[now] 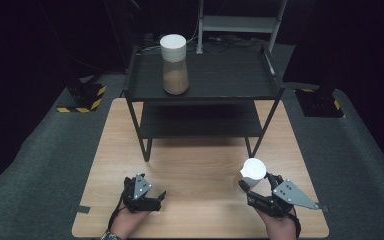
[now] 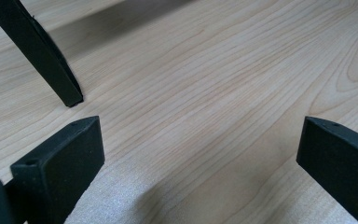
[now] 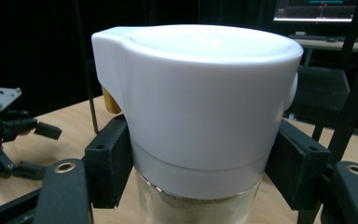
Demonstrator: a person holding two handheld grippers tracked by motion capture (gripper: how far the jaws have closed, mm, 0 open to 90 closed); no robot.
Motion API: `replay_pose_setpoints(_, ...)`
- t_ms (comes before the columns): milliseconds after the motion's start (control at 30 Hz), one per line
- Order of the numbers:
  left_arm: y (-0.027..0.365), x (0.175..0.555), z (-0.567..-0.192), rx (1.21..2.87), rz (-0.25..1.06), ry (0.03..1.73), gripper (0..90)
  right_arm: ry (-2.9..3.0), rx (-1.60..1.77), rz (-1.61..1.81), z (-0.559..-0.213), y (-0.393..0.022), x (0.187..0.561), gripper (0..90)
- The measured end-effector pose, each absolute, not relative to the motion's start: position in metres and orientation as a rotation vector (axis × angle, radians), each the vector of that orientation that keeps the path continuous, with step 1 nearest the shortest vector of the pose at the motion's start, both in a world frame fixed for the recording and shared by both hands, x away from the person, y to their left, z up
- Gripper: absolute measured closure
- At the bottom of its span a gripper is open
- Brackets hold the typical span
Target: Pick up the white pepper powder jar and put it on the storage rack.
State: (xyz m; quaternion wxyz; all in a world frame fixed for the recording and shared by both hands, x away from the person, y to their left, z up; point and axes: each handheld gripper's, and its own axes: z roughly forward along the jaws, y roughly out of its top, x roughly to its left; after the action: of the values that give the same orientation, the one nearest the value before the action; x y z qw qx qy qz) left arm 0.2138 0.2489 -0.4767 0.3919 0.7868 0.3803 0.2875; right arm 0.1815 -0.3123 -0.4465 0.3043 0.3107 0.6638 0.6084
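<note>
Right gripper [image 1: 250, 186] clamps a white-lidded jar [image 1: 253, 172] between its two black jaws, near the front right of the wooden table [image 1: 200, 165]. In the right gripper view the pads press on either side just below the white lid [image 3: 200, 93], where the clear body holding pale powder begins. Left gripper [image 1: 152, 197] rests at the front left with its jaws spread wide over bare wood, holding nothing.

The grip sits high on a smooth, rounded wall, so the jar could slip down or swing if the hand tilts or moves fast. It might also knock the black shelf [image 1: 205, 85], where a second jar [image 1: 174, 64] stands.

The held jar stands upright, long axis vertical, lid up. Its small pouring lip [image 3: 103, 39] seems to point toward the left gripper, though the high view is too small to confirm.
</note>
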Motion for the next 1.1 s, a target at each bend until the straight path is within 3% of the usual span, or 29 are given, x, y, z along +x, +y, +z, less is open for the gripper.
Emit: replay_pose_setpoints(1100, 0.252, 0.215, -0.477, 1.992, 0.715, 0.957, 1.0, 1.653, 0.743, 1.631, -0.375, -0.304, 0.199, 30.2)
